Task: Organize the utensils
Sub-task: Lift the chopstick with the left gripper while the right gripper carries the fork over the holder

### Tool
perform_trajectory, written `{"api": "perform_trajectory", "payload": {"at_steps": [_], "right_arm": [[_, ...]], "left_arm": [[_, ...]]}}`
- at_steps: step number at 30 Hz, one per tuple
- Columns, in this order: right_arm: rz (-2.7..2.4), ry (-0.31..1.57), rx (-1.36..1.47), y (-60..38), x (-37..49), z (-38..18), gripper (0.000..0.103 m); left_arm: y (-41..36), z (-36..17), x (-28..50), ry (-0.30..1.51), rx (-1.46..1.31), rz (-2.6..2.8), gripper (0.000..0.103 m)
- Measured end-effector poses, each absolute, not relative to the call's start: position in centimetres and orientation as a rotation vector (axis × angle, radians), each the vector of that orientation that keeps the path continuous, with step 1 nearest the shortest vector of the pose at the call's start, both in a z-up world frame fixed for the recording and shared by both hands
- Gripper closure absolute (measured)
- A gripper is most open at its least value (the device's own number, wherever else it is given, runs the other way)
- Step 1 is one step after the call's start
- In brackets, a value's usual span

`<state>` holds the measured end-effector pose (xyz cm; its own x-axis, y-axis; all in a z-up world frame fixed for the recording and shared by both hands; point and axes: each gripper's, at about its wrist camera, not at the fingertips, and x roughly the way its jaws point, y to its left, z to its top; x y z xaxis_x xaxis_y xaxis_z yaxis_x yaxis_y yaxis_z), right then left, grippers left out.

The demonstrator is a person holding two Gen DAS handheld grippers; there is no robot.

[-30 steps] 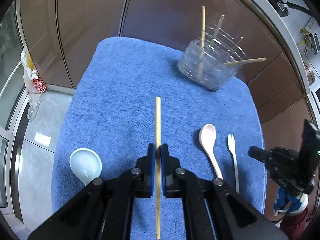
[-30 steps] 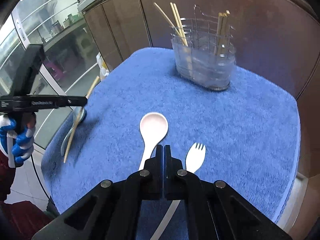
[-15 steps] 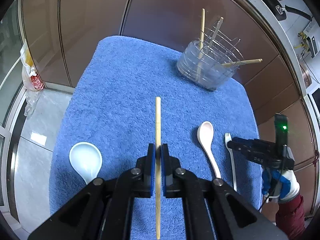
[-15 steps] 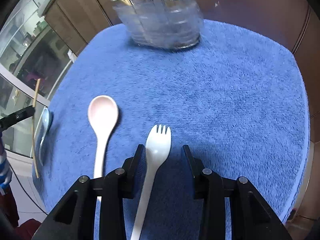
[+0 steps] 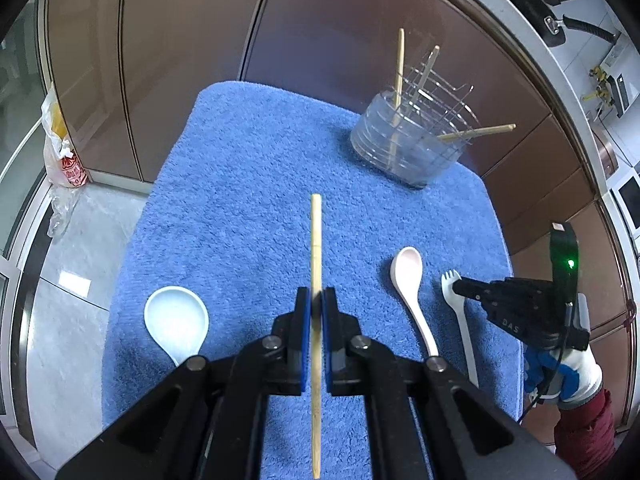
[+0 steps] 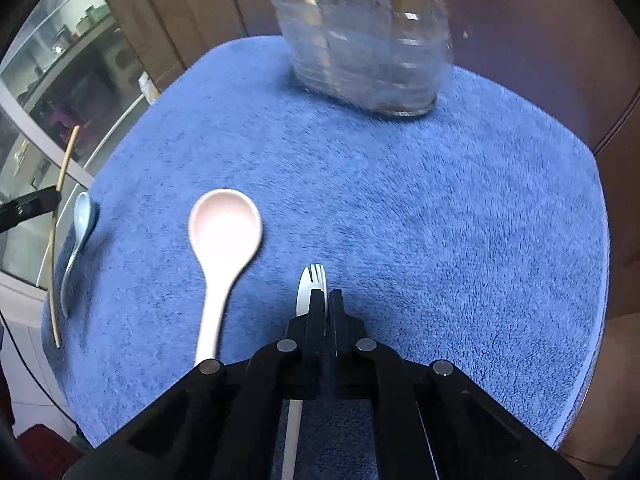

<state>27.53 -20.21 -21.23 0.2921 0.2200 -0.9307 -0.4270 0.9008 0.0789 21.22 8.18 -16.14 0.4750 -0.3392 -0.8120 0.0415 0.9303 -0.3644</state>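
Note:
My left gripper point(image 5: 316, 300) is shut on a wooden chopstick point(image 5: 316, 240) and holds it above the blue towel point(image 5: 256, 168). My right gripper point(image 6: 326, 300) is shut on the neck of a white fork point(image 6: 311, 284) that lies on the towel; it also shows in the left wrist view point(image 5: 460, 286). A pink spoon point(image 6: 222, 236) lies just left of the fork. A pale blue spoon point(image 5: 176, 322) lies at the towel's left edge. The clear utensil holder point(image 5: 408, 148) with several chopsticks stands at the far right of the towel.
Brown cabinet doors point(image 5: 180, 40) stand behind the towel. A plastic bag point(image 5: 60, 152) sits on the floor at the left. The towel drops off at its edges all round.
My right gripper has come down over the fork, opened around it, and now shut on its neck. My left gripper still holds the chopstick and has barely moved.

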Motion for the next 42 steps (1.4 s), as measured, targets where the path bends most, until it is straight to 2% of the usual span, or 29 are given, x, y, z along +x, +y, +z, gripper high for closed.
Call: {"api": "perform_trajectory", "payload": {"at_steps": [11,22,26,33,42], "right_arm": [[0.472,0.942,-0.210,-20.4,22.3,-14.6,0.101],[0.443,0.373,-0.099,-19.4,23.6,-1.3,0.101],[0.398,0.203,-0.044,-19.3,26.3,1.7,0.101],[0.295,0.032,-0.020,-19.3,31.7,2.4,0.101],[0.236,-0.016,-0.044,-19.8,36.5,-1.2,0.101]], "left_arm": [[7.7,-12.8,19.5,0.938,-0.327,-0.274,0.098],[5.8,-3.9,23.7,0.608,-0.336,-0.297,0.098],[4.4,-0.7,26.7,0.459,-0.349,-0.299,0.098],[1.0,1.2,32.0,0.272,-0.344,-0.260,0.098],[-3.2,-2.1,37.9,0.160,-0.302,-0.139,0.098]]}}
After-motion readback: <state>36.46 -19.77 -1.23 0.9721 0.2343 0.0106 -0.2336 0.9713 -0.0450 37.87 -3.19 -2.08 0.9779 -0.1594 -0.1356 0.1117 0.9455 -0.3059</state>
